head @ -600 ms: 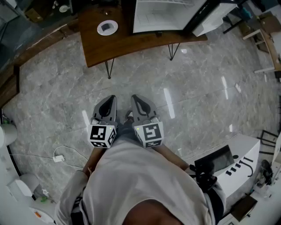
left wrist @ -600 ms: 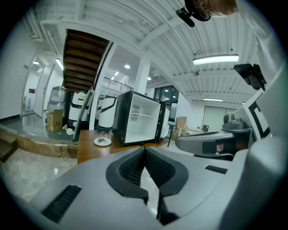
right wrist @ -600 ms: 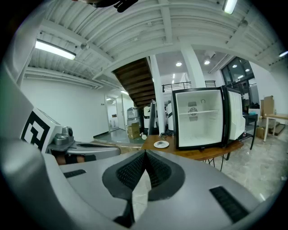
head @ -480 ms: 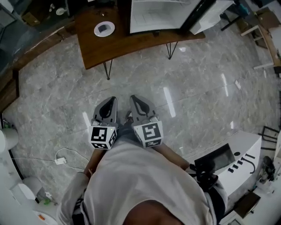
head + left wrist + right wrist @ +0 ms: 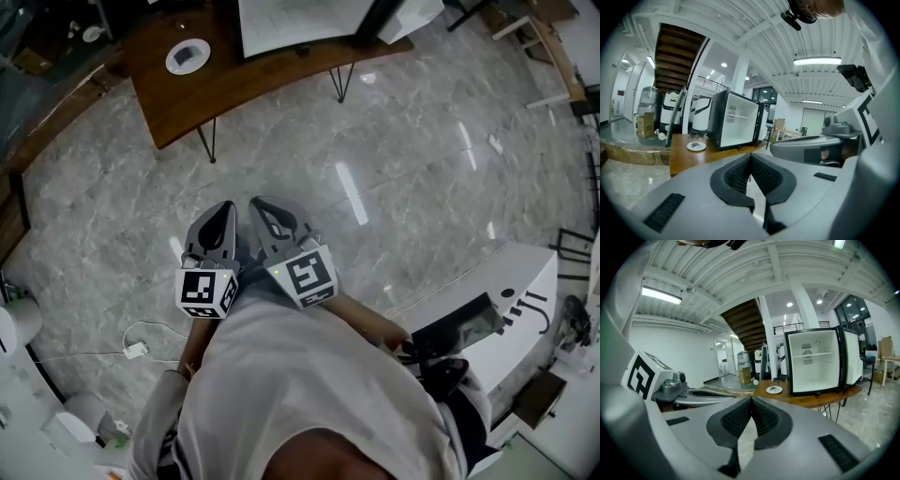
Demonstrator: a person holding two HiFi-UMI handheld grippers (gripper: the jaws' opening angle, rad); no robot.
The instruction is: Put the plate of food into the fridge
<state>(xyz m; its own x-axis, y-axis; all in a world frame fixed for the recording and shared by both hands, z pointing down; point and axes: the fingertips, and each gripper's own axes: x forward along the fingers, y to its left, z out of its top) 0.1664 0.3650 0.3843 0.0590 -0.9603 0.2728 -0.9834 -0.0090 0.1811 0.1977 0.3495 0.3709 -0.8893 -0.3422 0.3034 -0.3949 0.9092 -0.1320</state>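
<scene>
We see the plate (image 5: 187, 56) on the wooden table (image 5: 234, 89), just beside the open fridge (image 5: 813, 362), well apart from our left gripper (image 5: 750, 157) and right gripper (image 5: 751, 400). Both have their jaws pressed together, empty.

A wooden table (image 5: 246, 86) on thin black legs is being borne by the grey marble floor (image 5: 403, 178) at eleven to twelve o'clock in the head view. A white plate (image 5: 187, 55) is being carried near the table's eleven o'clock end, apart from the open fridge (image 5: 300, 19) being carried toward twelve. A white cable (image 5: 136, 350) is being left lying on the floor at eight o'clock.
</scene>
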